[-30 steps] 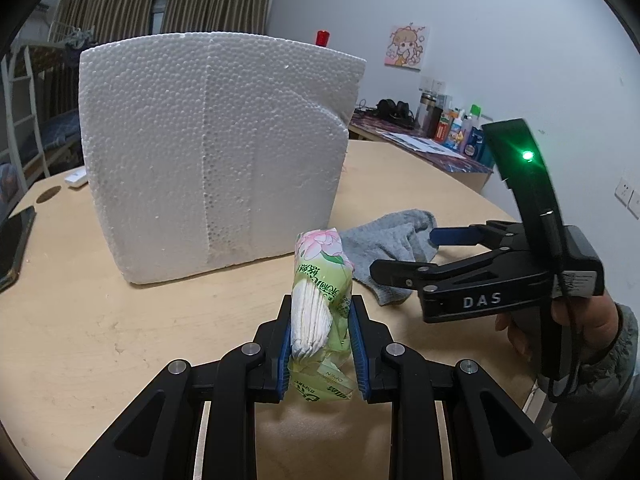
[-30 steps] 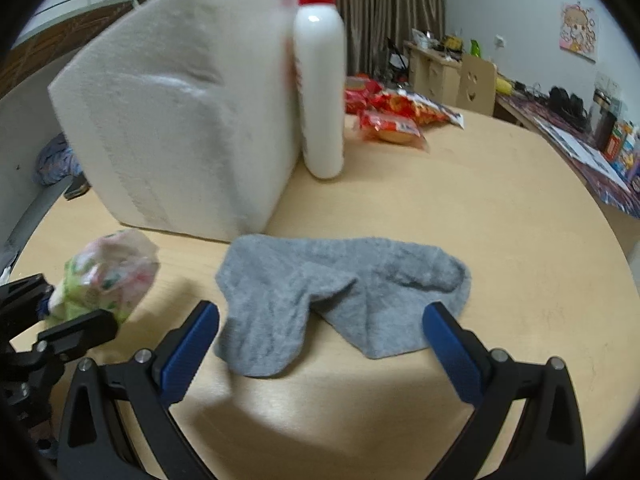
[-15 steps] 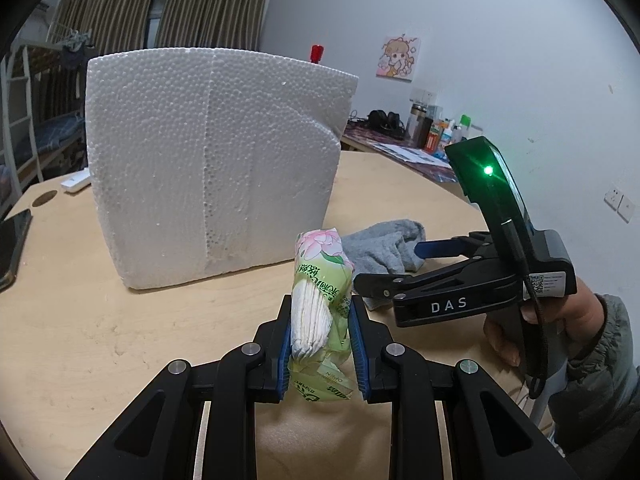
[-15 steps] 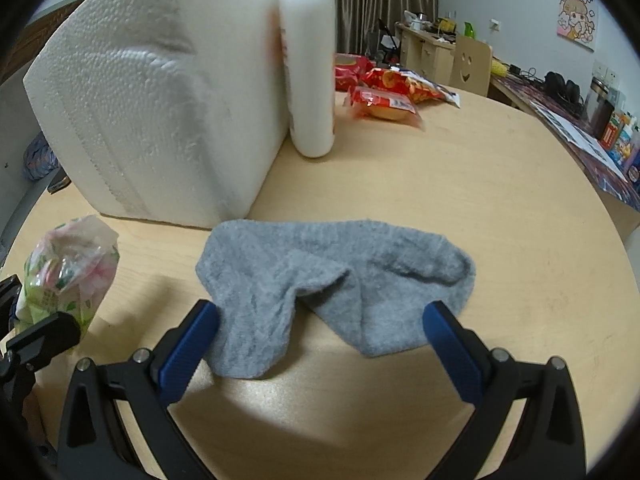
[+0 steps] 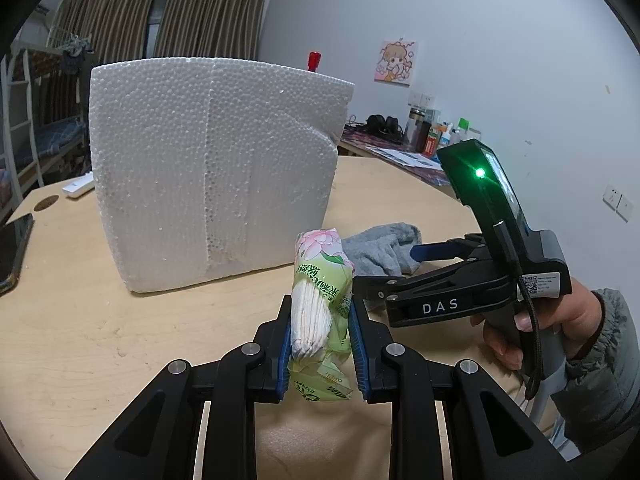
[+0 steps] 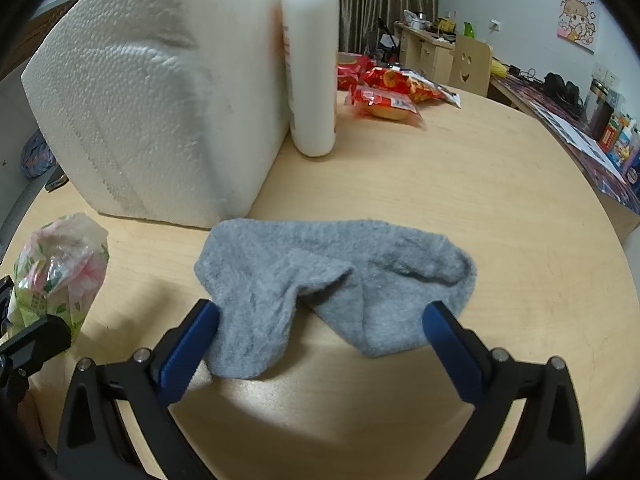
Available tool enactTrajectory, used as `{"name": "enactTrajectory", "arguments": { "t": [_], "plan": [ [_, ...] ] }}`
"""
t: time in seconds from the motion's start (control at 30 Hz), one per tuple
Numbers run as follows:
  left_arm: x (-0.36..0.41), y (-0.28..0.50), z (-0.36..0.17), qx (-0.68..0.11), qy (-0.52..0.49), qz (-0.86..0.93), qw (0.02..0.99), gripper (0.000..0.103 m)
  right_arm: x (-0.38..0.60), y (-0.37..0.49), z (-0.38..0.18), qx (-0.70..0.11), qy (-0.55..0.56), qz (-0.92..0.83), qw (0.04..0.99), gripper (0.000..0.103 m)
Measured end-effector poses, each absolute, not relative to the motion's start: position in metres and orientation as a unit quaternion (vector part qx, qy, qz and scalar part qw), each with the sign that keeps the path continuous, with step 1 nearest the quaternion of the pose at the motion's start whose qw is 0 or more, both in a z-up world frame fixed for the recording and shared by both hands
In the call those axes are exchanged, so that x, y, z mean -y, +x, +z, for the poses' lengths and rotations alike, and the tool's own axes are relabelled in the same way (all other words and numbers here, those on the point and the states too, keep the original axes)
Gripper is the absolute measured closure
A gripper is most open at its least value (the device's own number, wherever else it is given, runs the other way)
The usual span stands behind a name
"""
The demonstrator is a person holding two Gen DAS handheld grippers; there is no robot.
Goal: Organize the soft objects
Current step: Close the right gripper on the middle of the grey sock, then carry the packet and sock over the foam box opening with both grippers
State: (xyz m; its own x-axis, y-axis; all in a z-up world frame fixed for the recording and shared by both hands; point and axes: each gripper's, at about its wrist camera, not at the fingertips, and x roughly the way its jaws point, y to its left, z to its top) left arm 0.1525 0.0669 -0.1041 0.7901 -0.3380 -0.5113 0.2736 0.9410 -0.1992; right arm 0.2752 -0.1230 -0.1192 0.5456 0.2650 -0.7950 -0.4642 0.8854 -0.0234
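1. Gripping tight: the left gripper (image 5: 319, 354) has its blue pads pressed against both sides of a green tissue pack (image 5: 322, 292), holding it upright and clear of the round wooden table (image 5: 120, 344). That item is secured, though it has not been put anywhere yet.

2. Over to the right gripper (image 6: 320, 344), fingers spread wide, straddling the near edge of a grey sock (image 6: 320, 272). The left blue pad (image 6: 188, 350) touches the sock's near-left lobe; the right pad sits just beside the other lobe. Nothing is pinched yet.

3. The sock lies crumpled flat on the table, toward the near edge, just in front of the styrofoam block (image 6: 160, 100). From the left wrist camera the same sock (image 5: 380, 248) peeks out behind the right gripper (image 5: 404, 264), near the block's right corner.

4. A white bottle with a red cap (image 6: 312, 68) stands touching the block's far side, and red snack packets (image 6: 392, 92) lie beyond it toward the far edge. They don't look like part of the soft group.

5. My read on progress: roughly midway. One soft item is in hand, the second is lined up for a grasp, and no gathering spot shows in either view. Left to do: close on the sock, lift it, then set both items down together somewhere.

6. Watch for the sock bunching, as thin fabric can slide out from between wide pads.
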Motion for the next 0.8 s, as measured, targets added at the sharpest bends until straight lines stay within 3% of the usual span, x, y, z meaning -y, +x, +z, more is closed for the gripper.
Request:
{"name": "enactTrajectory", "arguments": {
  "t": [0.03,0.13,0.2,0.27,0.37,0.8],
  "plan": [
    [-0.066,0.152,-0.104,-0.281,-0.056,-0.161,0.944,0.076,0.123,0.274,-0.118,-0.425,-0.115,0.208,0.874,0.005],
    [-0.064,0.150,-0.103,-0.278,-0.051,-0.157,0.946,0.076,0.124,0.267,-0.114,-0.413,-0.111,0.211,0.879,0.030],
    [-0.063,0.149,-0.102,-0.277,-0.048,-0.153,0.947,0.076,0.125,0.265,-0.111,-0.411,-0.103,0.209,0.881,0.057],
    [-0.061,0.147,-0.101,-0.273,-0.045,-0.151,0.949,0.076,0.126,0.263,-0.110,-0.410,-0.100,0.210,0.882,0.075],
    [-0.061,0.143,-0.100,-0.269,-0.046,-0.148,0.951,0.076,0.127,0.255,-0.108,-0.410,-0.090,0.221,0.880,0.082],
    [-0.050,0.118,-0.085,-0.252,-0.037,-0.134,0.958,0.076,0.140,0.212,-0.078,-0.355,-0.070,0.244,0.900,0.083]
  ]
}}
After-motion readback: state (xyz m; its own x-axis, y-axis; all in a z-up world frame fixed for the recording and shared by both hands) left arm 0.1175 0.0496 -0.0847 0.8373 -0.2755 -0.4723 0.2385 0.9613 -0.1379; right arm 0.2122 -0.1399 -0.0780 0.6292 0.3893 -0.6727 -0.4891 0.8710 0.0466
